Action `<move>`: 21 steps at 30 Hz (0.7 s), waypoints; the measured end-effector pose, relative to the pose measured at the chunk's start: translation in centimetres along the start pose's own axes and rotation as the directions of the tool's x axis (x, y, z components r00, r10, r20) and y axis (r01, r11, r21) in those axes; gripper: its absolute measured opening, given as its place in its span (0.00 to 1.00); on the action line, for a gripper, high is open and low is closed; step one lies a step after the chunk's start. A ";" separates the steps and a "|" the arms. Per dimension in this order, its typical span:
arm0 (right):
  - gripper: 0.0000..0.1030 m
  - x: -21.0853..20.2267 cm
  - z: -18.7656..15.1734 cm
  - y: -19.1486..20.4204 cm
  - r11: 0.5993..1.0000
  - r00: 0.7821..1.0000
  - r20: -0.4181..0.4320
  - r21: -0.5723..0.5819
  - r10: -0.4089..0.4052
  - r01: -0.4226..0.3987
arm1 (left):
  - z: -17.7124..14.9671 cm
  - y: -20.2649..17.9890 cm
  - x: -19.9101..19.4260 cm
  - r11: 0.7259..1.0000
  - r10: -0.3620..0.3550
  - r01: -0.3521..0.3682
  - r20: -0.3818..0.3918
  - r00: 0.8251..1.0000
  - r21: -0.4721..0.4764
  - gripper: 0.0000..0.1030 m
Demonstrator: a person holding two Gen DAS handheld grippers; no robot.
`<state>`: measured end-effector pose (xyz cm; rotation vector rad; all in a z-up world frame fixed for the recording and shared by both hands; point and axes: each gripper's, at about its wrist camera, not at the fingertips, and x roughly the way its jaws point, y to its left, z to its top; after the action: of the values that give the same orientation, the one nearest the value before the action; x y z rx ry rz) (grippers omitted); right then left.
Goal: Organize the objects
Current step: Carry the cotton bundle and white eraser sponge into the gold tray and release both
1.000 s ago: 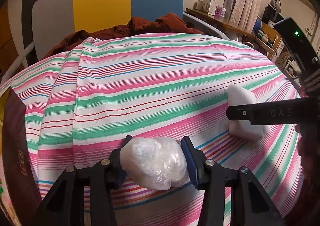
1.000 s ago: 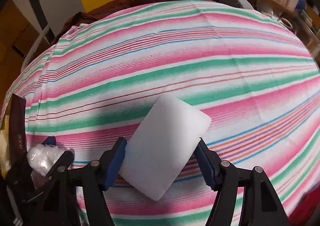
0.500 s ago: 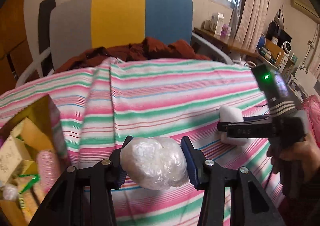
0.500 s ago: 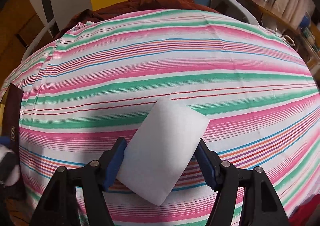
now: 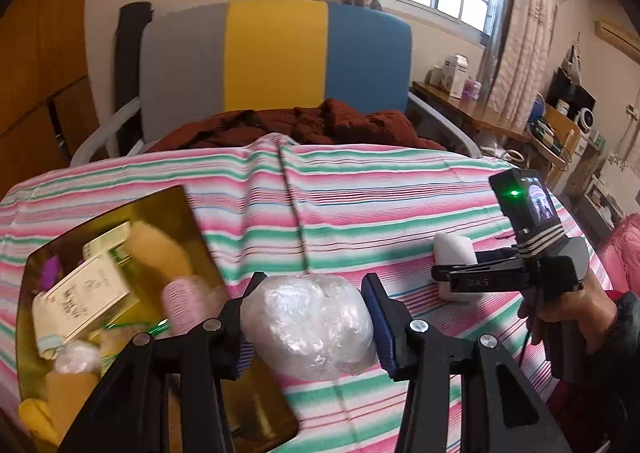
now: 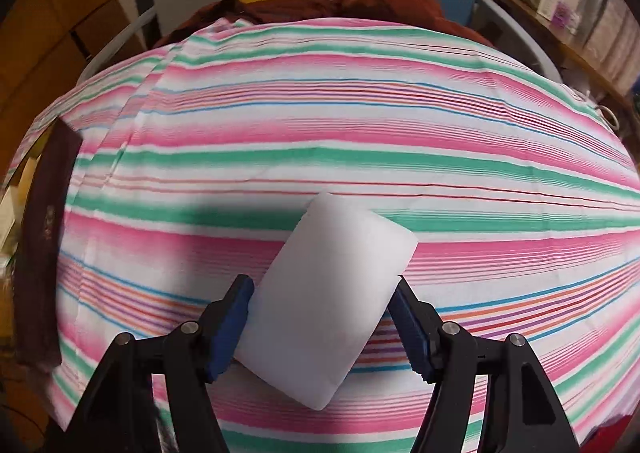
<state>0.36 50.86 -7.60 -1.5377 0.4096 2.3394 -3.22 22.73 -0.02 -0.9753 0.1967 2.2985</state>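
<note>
Carrying is the step in hand, as I judge it: both my grippers are loaded and the gold-lined open box [image 5: 120, 213] of small goods is the place they belong. My left gripper [image 5: 310, 317] is clamped on a crinkled clear-plastic-wrapped white bundle [image 5: 310, 323], its blue pads [image 5: 374, 313] pressed into both sides, and it holds the bundle above the pink, green and white striped cloth [image 5: 400, 189], just right of the box and near its right wall. Inside the box lie a cream printed carton [image 5: 90, 287], a pink ribbed roll [image 5: 182, 303] and other small things I cannot make out through the blur.

My right gripper [image 6: 322, 319] is closed on a smooth white rounded rectangular block [image 6: 332, 297], gripped askew across its lower half, with its far corner tilted away to the right. It sits well to the right of the box, low over the cloth; I cannot tell whether the block touches the fabric. From the right wrist view only the dark maroon outer wall of the box [image 6: 44, 213] shows, far to the left of the block.

Next, I think, the left gripper needs to swing further left until the bundle is over a free spot inside the box, then lower and open. The bundle is soft and should drop without bouncing. The block must cross the whole cloth afterwards, and its crooked grip calls for a steady hand.
</note>
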 end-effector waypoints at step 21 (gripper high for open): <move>0.67 -8.7 -2.2 15.5 0.929 0.945 0.108 -0.249 0.309 -0.275 | -5.3 16.9 -8.1 0.925 0.203 -0.186 0.019 0.979 -0.332 0.47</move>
<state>-0.87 35.03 0.64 -1.4748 0.3633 2.7984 -5.95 3.43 0.09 -1.0973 -0.1241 2.5927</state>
